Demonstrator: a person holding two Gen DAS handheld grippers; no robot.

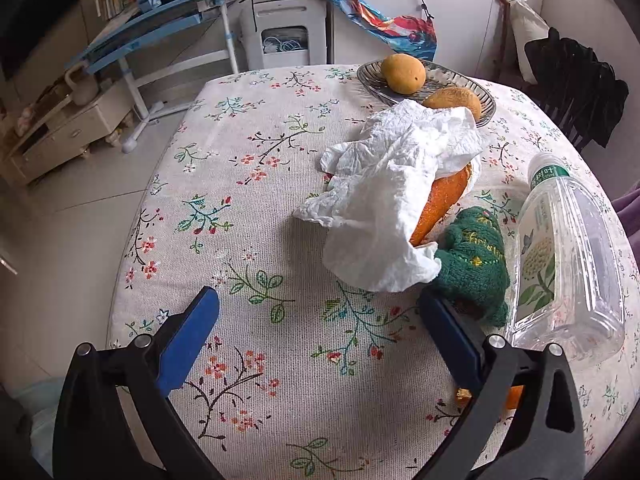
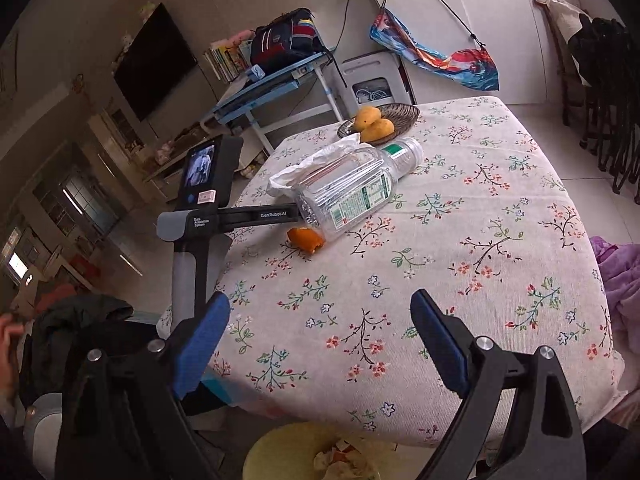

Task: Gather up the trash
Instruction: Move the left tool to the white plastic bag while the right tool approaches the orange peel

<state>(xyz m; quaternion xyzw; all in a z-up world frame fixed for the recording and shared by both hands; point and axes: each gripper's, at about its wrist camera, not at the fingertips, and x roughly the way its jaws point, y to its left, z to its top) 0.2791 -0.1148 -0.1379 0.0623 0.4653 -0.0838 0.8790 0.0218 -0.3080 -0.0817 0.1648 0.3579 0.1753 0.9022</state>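
floor (image 2: 580, 152): pale tiles | cabinets (image 2: 480, 20): white | TV (image 2: 154, 60): wall-mounted, dark | desk (image 2: 272, 84): blue, tilted top

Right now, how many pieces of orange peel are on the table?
2 visible: a big orange peel half under the crumpled tissue, and a small peel piece beside the plastic bottle's base. More may hide under the tissue.
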